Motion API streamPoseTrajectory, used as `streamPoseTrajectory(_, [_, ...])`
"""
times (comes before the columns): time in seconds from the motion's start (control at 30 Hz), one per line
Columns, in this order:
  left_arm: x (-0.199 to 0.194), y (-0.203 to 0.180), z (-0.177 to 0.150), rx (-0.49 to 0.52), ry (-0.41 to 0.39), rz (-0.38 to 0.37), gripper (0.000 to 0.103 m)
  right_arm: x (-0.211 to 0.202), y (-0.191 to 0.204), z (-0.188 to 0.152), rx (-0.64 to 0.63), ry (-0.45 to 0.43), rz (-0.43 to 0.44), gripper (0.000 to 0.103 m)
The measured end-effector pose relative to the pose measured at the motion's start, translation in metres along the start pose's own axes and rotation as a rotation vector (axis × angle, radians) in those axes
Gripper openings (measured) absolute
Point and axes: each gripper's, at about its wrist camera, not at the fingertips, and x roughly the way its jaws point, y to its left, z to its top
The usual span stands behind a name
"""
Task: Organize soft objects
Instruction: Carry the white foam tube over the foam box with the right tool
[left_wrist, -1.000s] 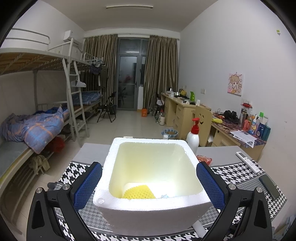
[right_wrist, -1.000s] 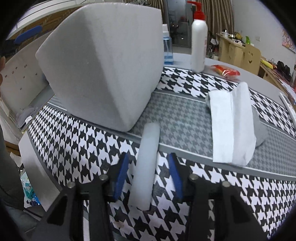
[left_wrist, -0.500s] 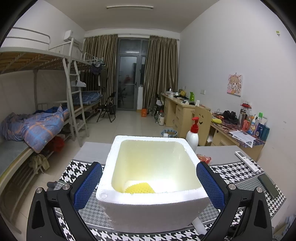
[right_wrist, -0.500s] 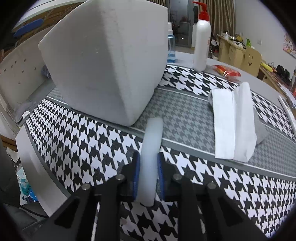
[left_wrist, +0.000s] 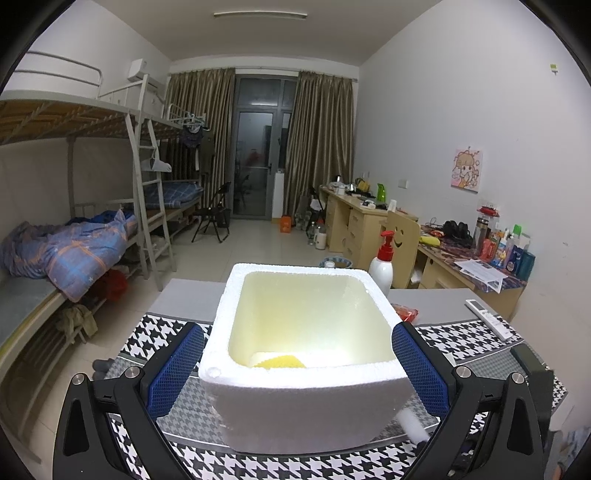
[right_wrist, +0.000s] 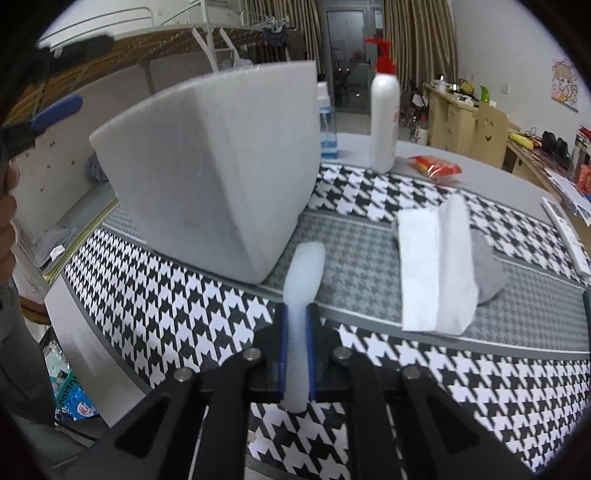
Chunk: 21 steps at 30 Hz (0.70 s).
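Note:
A white foam box (left_wrist: 306, 406) stands on the houndstooth tablecloth, open at the top, with a yellow sponge (left_wrist: 280, 362) inside at the bottom. My left gripper (left_wrist: 297, 365) is open, its blue pads on either side of the box's near wall without touching it. My right gripper (right_wrist: 296, 332) is shut on a white foam stick (right_wrist: 303, 273) and holds it lifted off the cloth beside the box's (right_wrist: 221, 166) corner. The stick's end shows in the left wrist view (left_wrist: 412, 424). A folded white cloth (right_wrist: 432, 269) lies on a grey cloth (right_wrist: 487, 269) to the right.
A white pump bottle (right_wrist: 384, 110) with a red top and a red packet (right_wrist: 434, 168) sit behind the box. A remote control (left_wrist: 489, 319) and a dark phone (left_wrist: 532, 365) lie at the right. The table's front-left edge (right_wrist: 85, 317) is close.
My right gripper closed on the foam stick and lifted it off the cloth. My left gripper rose and drew back a little from the box, staying open.

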Motion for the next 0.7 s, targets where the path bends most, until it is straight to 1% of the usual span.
streamPoseTrajectory(0.4, [-0.007,-0.003,-0.004,0.002,-0.002,-0.009,0.102,-0.034,-0.004,0.02,-0.005,-0.11,-0.029,0.012])
streamPoseTrajectory(0.7, [-0.014,-0.003,-0.012,0.008,-0.006,-0.006,0.102,-0.059,0.0,0.036,-0.023,-0.197,-0.024,0.012])
